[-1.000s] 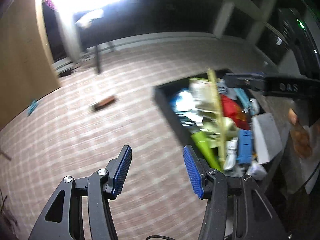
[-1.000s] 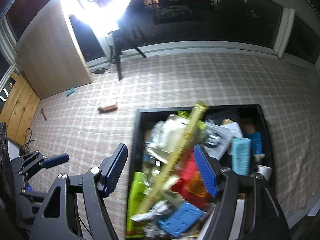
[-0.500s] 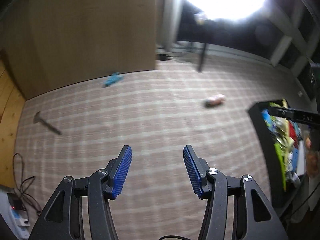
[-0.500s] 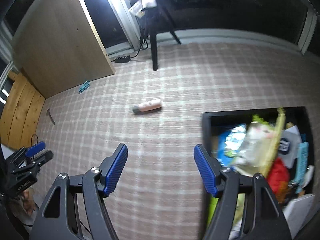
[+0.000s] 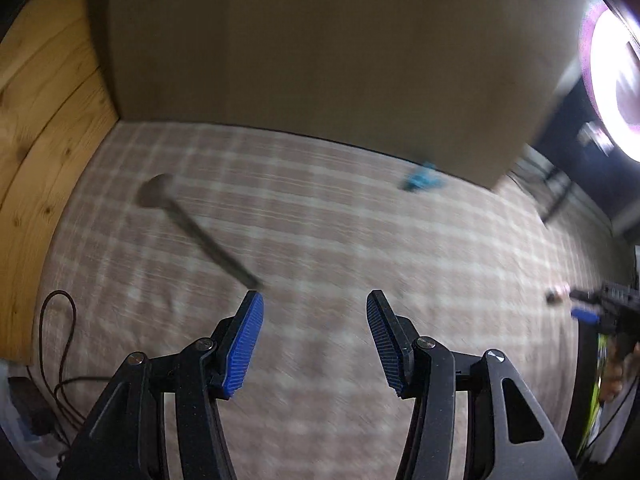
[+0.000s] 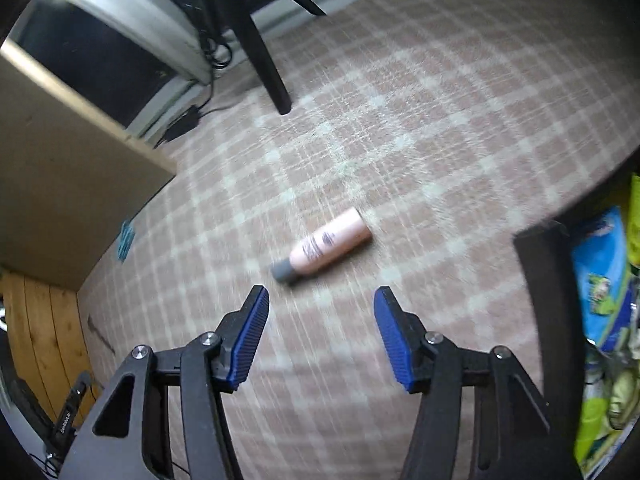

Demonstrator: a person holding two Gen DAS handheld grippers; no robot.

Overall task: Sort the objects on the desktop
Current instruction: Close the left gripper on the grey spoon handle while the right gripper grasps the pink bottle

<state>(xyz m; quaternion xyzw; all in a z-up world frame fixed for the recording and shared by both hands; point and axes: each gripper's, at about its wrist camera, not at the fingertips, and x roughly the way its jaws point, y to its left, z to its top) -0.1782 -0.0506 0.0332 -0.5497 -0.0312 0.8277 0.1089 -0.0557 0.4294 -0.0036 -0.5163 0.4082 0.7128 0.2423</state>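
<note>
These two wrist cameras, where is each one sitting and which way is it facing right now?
Left wrist: on the left gripper, looking steeply down at a hammer on the checked cloth; its open blue fingers show.
Right wrist: on the right gripper, angled down at a pink bottle beside a black bin; its empty jaws have just narrowed.
Shared: the blue clip and cloth.

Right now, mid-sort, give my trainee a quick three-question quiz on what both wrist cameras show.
1. True or false: the pink bottle stands upright.
2. What lies just ahead of the left gripper? A) hammer B) scissors C) mug
3. Fill in: the black bin of clutter sits at the ____ edge of the right wrist view.

Key: 1 false, it lies on its side on the checked cloth, ahead of the empty right gripper. 2 A. 3 right.
</note>
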